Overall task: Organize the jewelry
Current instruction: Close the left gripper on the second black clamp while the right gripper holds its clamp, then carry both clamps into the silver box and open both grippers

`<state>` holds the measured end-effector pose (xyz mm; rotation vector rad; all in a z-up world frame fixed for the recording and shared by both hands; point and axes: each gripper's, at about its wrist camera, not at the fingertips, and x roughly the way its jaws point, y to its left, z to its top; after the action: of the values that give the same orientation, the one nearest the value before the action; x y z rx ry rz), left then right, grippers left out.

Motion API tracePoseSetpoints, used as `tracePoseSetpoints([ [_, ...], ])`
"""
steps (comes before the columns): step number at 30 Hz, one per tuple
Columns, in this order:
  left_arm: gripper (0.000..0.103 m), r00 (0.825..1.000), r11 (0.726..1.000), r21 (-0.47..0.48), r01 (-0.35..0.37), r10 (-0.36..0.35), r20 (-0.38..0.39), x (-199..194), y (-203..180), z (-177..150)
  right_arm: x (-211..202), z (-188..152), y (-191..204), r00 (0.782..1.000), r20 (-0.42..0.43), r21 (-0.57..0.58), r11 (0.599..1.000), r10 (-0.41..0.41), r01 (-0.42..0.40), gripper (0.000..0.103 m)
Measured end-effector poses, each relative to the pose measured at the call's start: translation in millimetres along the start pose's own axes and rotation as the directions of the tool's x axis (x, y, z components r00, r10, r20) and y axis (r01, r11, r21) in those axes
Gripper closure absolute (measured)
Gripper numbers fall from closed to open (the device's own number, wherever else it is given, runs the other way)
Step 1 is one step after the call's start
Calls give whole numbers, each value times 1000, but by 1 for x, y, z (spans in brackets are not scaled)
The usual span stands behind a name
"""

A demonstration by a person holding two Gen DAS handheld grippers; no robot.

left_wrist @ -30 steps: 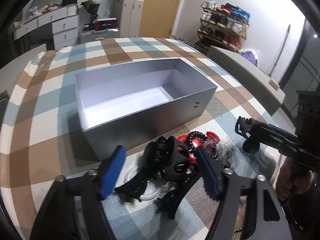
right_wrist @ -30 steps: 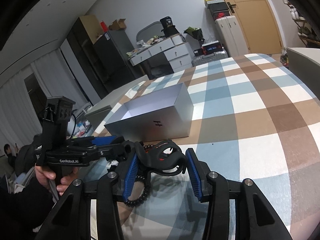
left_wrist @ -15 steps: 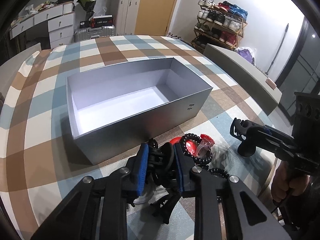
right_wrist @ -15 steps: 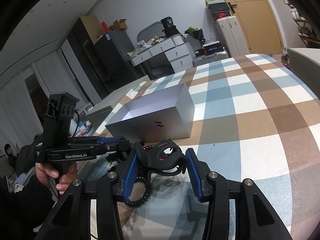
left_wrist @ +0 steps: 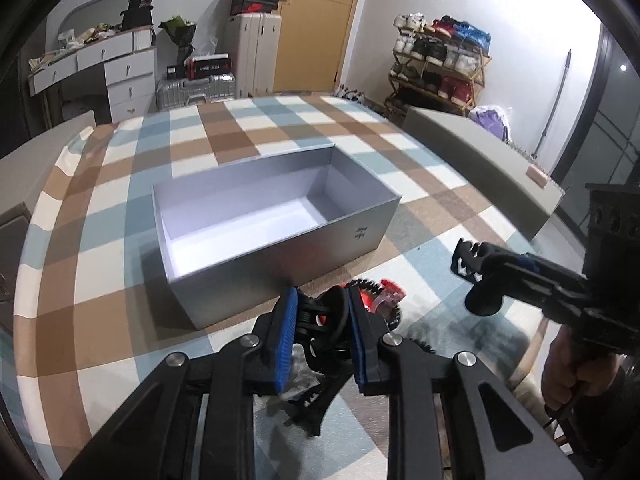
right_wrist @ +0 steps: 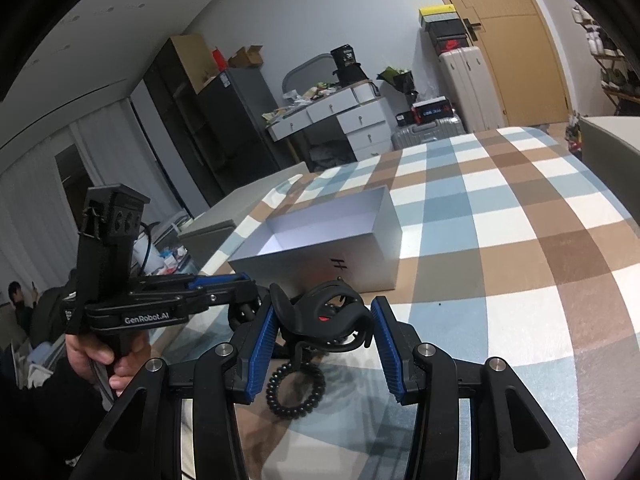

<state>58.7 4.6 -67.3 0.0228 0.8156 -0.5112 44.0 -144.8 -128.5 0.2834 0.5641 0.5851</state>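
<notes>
Left wrist, left claw (left_wrist: 320,316) clenched on black hair clip (left_wrist: 324,312), beside grey box (left_wrist: 280,248)

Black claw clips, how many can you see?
2 for sure. One black claw clip is squeezed in the left tongs; another claw clip sits between the right tongs. More may be hidden in the pile beneath them.

You've got a table w/ a checked cloth (left_wrist: 120,208), blue, brown & white squares. Mid-table sits an open grey box (left_wrist: 280,248), white inside. Just near side of it lies a heap of hair bits (left_wrist: 376,300): black claw clips, red pieces, a black coil hair tie (right_wrist: 294,390) flat on the cloth.
</notes>
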Motion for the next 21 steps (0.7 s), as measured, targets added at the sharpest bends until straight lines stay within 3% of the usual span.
tracePoseSetpoints([
  [14,84,989,1000,-11,2,-1,146,-37,-2,31,0,38,24,997,44,-72,996,55,-52,57],
  [21,84,987,995,-88,-41,53,150,-23,22,53,24,76,34,991,67,-106,988,118,-110,57],
])
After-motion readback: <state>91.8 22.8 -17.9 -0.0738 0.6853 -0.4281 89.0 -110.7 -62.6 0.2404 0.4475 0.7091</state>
